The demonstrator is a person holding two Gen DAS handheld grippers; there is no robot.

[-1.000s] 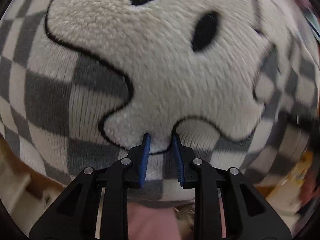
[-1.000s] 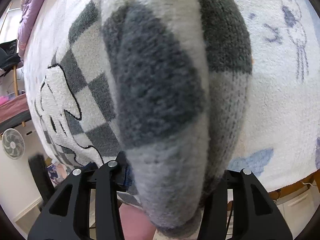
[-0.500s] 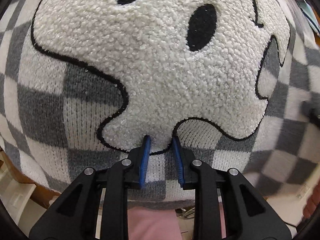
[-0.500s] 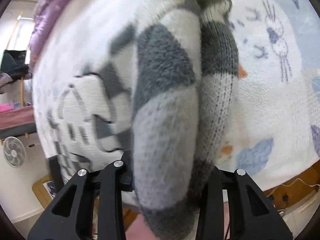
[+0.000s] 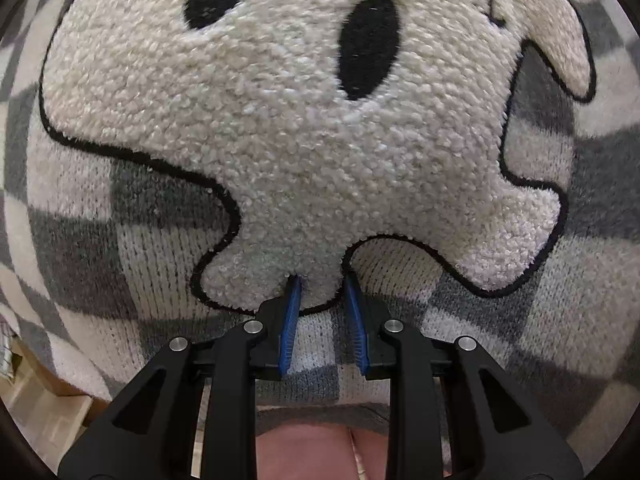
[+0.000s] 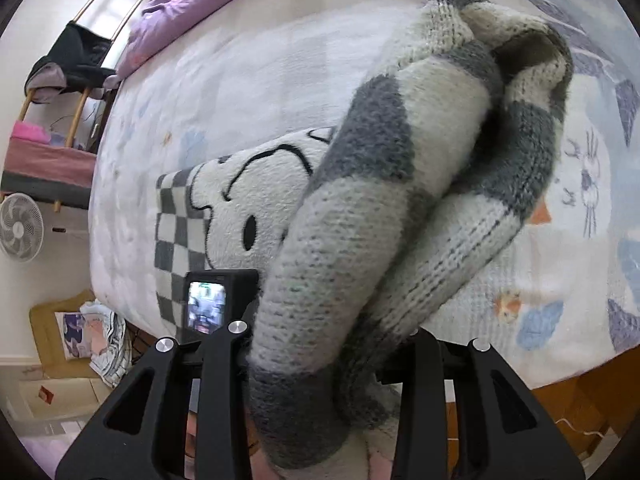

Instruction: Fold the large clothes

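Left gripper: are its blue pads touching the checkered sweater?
Touching. In the left wrist view the left gripper presses its blue pads into the sweater, pinching a ridge of the fluffy white patch between them.

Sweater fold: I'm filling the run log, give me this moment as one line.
stage: folding | left gripper: shut on sweater hem | right gripper: shut on sleeve, lifted over bed

A home bedroom is indicated: a bed (image 6: 248, 80) covered by a rabbit-print sheet, a purple quilt (image 6: 192, 4), and a white fan (image 6: 20, 226) are shown.
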